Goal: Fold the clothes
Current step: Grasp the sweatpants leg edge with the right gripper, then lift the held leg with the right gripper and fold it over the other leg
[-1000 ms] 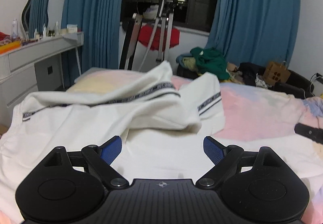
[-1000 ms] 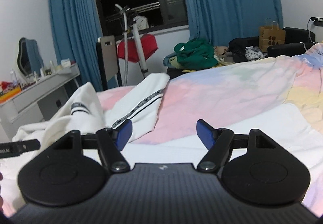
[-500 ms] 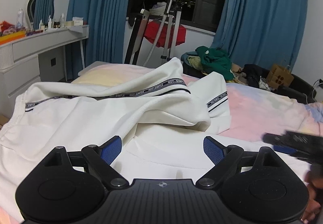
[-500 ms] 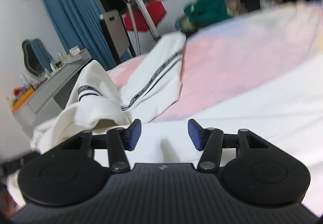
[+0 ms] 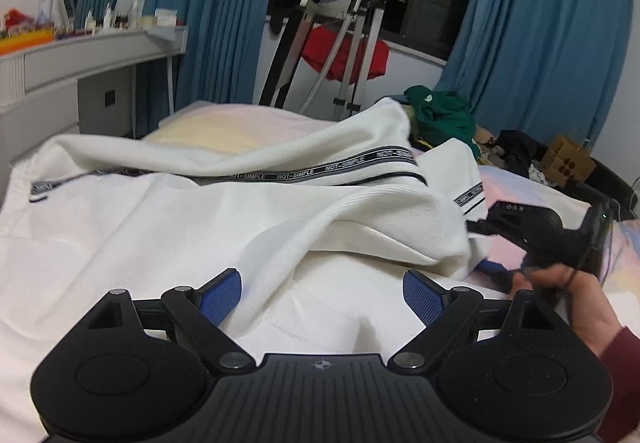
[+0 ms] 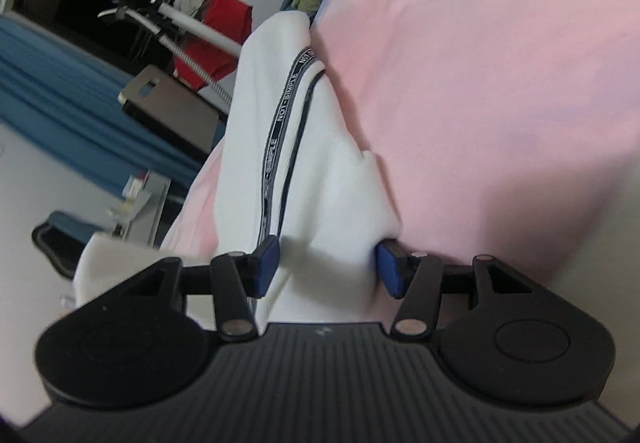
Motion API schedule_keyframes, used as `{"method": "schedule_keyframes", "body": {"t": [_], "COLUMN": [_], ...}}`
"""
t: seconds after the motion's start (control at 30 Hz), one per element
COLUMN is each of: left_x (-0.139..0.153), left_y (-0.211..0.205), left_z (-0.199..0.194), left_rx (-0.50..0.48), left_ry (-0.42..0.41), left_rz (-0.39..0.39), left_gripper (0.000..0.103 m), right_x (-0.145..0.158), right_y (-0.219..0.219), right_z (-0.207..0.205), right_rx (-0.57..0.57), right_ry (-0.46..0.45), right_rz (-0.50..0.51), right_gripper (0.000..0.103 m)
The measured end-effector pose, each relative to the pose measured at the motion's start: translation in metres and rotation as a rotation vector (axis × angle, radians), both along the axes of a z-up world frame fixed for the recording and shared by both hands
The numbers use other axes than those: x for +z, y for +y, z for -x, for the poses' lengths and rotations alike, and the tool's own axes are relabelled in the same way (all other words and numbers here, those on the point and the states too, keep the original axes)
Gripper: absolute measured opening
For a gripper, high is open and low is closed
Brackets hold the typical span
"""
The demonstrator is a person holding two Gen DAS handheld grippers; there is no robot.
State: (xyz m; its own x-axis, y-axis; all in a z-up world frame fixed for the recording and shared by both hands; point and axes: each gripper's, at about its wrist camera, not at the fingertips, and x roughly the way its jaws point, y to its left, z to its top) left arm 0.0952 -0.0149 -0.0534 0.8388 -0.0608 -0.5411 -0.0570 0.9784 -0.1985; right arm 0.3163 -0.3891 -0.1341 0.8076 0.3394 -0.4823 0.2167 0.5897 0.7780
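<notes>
White knit fabric, a garment (image 5: pixel 224 227) with a black "NOT-SIMPLE" tape stripe (image 5: pixel 352 167), lies rumpled across the bed (image 6: pixel 500 83), whose cover is pink and pastel. Its long axis in the left wrist view runs from the near left of the bed toward the far right, where a folded-over part ends by the green clothes pile (image 5: pixel 440 115).

Over the near part of the garment hangs the left gripper (image 5: pixel 322 293), held level, its 2 blue-padded fingers (image 5: pixel 220 293) spread wide and released, nothing between them.

To the right of the garment's folded edge, a hand (image 5: pixel 568 303) in a dark red sleeve (image 5: pixel 624 371) holds the right gripper (image 6: pixel 328 267), rolled onto its side so the room looks tilted in its own view. Its 2 fingers straddle a bunched fold of the garment, the blue pads close on either side of the cloth with a gap left, so it is parted rather than clenched. From there the stripe runs straight away toward the far end of the bed.
</notes>
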Motion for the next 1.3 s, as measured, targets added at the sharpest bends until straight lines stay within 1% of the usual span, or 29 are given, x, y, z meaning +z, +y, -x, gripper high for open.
{"method": "schedule_keyframes", "body": {"t": [0.07,0.1,0.13,0.17,0.2,0.23,0.27,0.37,0.43,0.5,0.57,0.63,0.67,0.7,0.77,0.8,0.83,0.87,0.93,1.0,1.03,1.07,1.1,1.23,1.27,1.3], "left_x": [-0.005,-0.008,-0.011,-0.013,-0.015,-0.016,-0.016,-0.011,-0.007,-0.004,-0.001,0.002,0.002,0.003,0.003,0.004,0.004,0.003,0.003,0.001,0.000,0.000,0.000,0.002,0.002,0.002], "left_y": [0.003,0.004,0.004,0.004,0.005,0.006,0.009,0.020,0.026,0.029,0.029,0.027,0.026,0.023,0.020,0.018,0.016,0.014,0.011,0.009,0.009,0.008,0.009,0.008,0.007,0.007], "left_z": [-0.008,-0.012,-0.014,-0.016,-0.017,-0.018,-0.018,-0.015,-0.012,-0.009,-0.006,-0.001,0.001,0.002,0.004,0.005,0.006,0.007,0.010,0.013,0.015,0.016,0.017,0.024,0.025,0.026], "left_rx": [-0.005,-0.016,-0.024,-0.027,-0.027,-0.026,-0.022,-0.008,0.001,0.005,0.000,-0.010,-0.014,-0.019,-0.027,-0.029,-0.031,-0.032,-0.035,-0.035,-0.033,-0.029,-0.026,-0.016,-0.014,-0.013], "left_ry": [0.006,0.007,0.007,0.008,0.010,0.012,0.010,-0.002,-0.015,-0.024,-0.030,-0.041,-0.046,-0.051,-0.054,-0.054,-0.052,-0.050,-0.045,-0.033,-0.024,-0.014,-0.003,0.002,0.002,0.002], "left_rz": [0.010,0.011,0.004,-0.007,-0.018,-0.019,-0.002,0.068,0.100,0.119,0.123,0.109,0.097,0.084,0.063,0.056,0.052,0.050,0.051,0.056,0.061,0.069,0.080,0.133,0.144,0.155], "left_gripper": [0.089,0.089,0.089,0.089,0.089,0.089,0.089,0.089,0.089,0.089,0.089,0.089,0.089,0.089,0.089,0.089,0.089,0.089,0.089,0.089,0.089,0.089,0.089,0.090,0.090,0.090], "right_x": [0.003,0.005,0.015,0.025,0.035,0.044,0.054,0.083,0.103,0.126,0.140,0.141,0.137,0.132,0.115,0.109,0.103,0.097,0.090,0.082,0.076,0.069,0.063,0.023,0.014,0.006], "right_y": [0.006,0.009,0.011,0.014,0.016,0.019,0.022,0.030,0.035,0.044,0.053,0.061,0.062,0.061,0.044,0.033,0.018,0.003,-0.025,-0.046,-0.059,-0.071,-0.084,-0.098,-0.101,-0.097], "right_z": [-0.012,-0.017,-0.013,-0.008,-0.003,0.001,0.006,0.020,0.030,0.052,0.066,0.074,0.075,0.076,0.082,0.082,0.086,0.091,0.103,0.115,0.121,0.127,0.133,0.134,0.134,0.131], "right_rx": [-0.018,-0.030,-0.053,-0.076,-0.099,-0.122,-0.146,-0.215,-0.262,-0.311,-0.299,-0.238,-0.192,-0.149,-0.068,-0.029,0.006,0.039,0.058,0.044,0.018,-0.009,-0.035,-0.129,-0.152,-0.154], "right_ry": [-0.009,-0.012,-0.039,-0.065,-0.092,-0.118,-0.145,-0.224,-0.278,-0.350,-0.375,-0.375,-0.354,-0.325,-0.249,-0.218,-0.195,-0.172,-0.129,-0.091,-0.083,-0.075,-0.067,-0.049,-0.044,-0.045], "right_rz": [0.026,0.046,0.105,0.164,0.223,0.282,0.341,0.518,0.636,0.755,0.875,0.983,1.016,1.022,0.945,0.869,0.764,0.658,0.460,0.268,0.151,0.034,-0.083,-0.429,-0.514,-0.563], "right_gripper": [0.055,0.050,0.043,0.029,0.023,0.021,0.019,0.017,0.016,0.016,0.017,0.017,0.018,0.020,0.022,0.024,0.024,0.029,0.044,0.069,0.073,0.076,0.076,0.076,0.080,0.085]}}
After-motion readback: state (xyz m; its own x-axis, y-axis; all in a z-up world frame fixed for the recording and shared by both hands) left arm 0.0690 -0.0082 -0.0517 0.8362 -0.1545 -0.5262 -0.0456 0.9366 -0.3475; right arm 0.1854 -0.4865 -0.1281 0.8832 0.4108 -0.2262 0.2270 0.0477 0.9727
